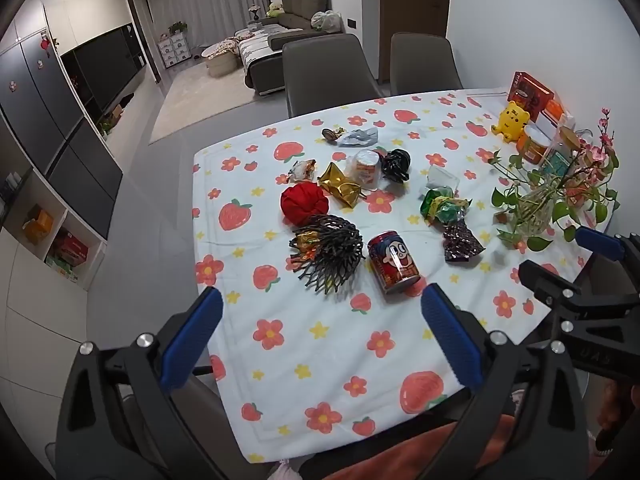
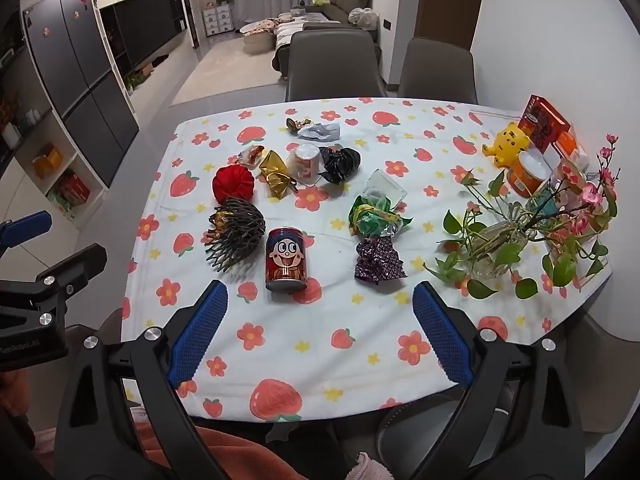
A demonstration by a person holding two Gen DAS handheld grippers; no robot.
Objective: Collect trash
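Observation:
Trash lies on the flowered tablecloth (image 1: 320, 344) (image 2: 312, 344). A red cartoon can (image 1: 393, 261) (image 2: 285, 259) lies nearest. A black mesh piece (image 1: 330, 258) (image 2: 236, 238), a red ball (image 1: 303, 203) (image 2: 233, 182), gold foil (image 1: 342, 187) (image 2: 277, 175), a small cup (image 1: 366, 165) (image 2: 306, 163), a black crumpled bag (image 1: 396, 164) (image 2: 341, 164), a green wrapper (image 1: 442, 204) (image 2: 374, 216) and a purple wrapper (image 1: 460, 242) (image 2: 378, 264) lie behind. My left gripper (image 1: 322, 306) and right gripper (image 2: 320, 300) are open and empty above the table's near edge.
A glass vase with plants (image 1: 536, 208) (image 2: 500, 248), a yellow toy (image 1: 512, 120) (image 2: 506, 144), an orange jar (image 2: 528, 174) and red boxes (image 1: 530, 92) (image 2: 544, 120) stand at the right. Two grey chairs (image 1: 328, 68) (image 2: 334, 64) stand behind the table.

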